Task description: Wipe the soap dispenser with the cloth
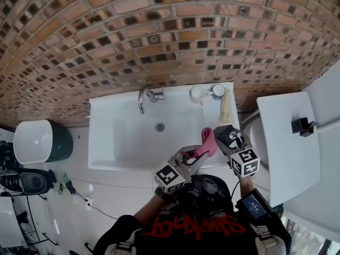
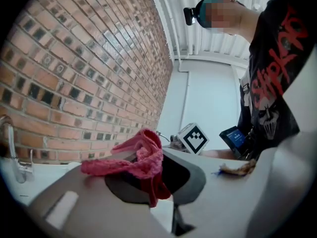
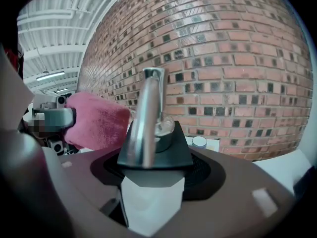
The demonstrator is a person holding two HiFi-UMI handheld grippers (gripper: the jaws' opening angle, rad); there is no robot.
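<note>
The soap dispenser [image 3: 151, 192] has a white body, a black top and a chrome pump. My right gripper [image 3: 153, 167] is shut on it and holds it upright above the sink's front right corner. The head view shows the dispenser [image 1: 232, 137] in that gripper [image 1: 228, 134]. Just left of it hangs the pink cloth [image 1: 208, 141], bunched in my left gripper [image 1: 201, 154], which is shut on it. Seen from the right gripper view, the cloth [image 3: 96, 120] sits beside the pump, not clearly touching it. In the left gripper view, the cloth [image 2: 138, 162] drapes over the jaws of the left gripper [image 2: 148, 182].
A white sink [image 1: 122, 137] with a chrome faucet [image 1: 143, 97] stands against the brick wall. A white cup [image 1: 197, 93], a round lid [image 1: 218, 91] and a beige bottle [image 1: 225, 109] sit at its back right. A toilet [image 1: 287, 142] is at the right, a white bin [image 1: 33, 139] at the left.
</note>
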